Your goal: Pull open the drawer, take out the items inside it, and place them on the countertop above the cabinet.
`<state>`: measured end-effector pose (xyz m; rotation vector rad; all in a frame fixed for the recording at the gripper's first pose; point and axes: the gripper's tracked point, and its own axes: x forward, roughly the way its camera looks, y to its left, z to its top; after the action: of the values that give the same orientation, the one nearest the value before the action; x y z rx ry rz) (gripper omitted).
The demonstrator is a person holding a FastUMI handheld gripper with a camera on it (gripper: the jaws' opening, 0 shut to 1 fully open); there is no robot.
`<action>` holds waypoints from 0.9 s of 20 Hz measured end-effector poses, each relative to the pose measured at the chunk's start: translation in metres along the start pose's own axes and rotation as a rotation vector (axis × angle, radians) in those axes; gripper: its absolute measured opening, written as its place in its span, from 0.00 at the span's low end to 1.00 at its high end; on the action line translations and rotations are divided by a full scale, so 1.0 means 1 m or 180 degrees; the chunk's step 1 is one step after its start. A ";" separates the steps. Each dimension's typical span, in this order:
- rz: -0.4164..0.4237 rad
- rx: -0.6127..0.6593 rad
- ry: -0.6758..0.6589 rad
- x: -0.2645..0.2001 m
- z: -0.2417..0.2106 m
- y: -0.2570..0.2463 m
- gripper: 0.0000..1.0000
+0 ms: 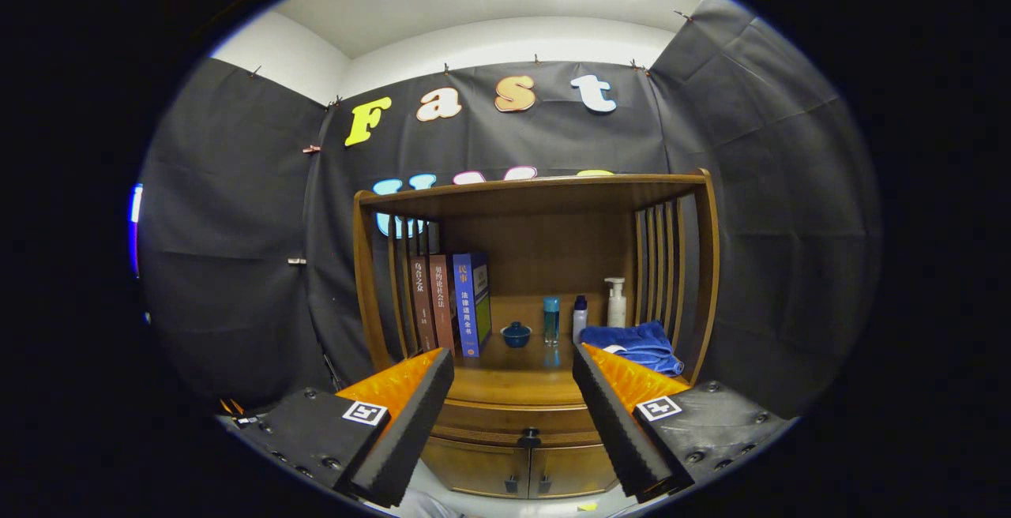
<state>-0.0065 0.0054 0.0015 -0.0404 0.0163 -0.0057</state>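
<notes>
A wooden cabinet stands ahead of me against the booth wall. Its drawer is closed, with a dark knob at the middle, seen low between my fingers. Above the drawer is the countertop, a bare wooden surface under a shelf roof. My gripper is open, fingers spread wide and holding nothing, some way short of the cabinet. The inside of the drawer is hidden.
On the countertop stand three books at the left, a small blue lidded bowl, a blue bottle, a small white bottle, a pump bottle and a folded blue towel. Two lower doors sit under the drawer.
</notes>
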 end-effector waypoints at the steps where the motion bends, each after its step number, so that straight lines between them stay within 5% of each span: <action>1: 0.0007 0.0005 -0.0005 -0.001 0.001 0.001 0.99; 18: -0.0018 -0.0036 0.0053 -0.016 -0.014 0.000 0.99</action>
<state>-0.0226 0.0050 -0.0121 -0.0517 0.0329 -0.0116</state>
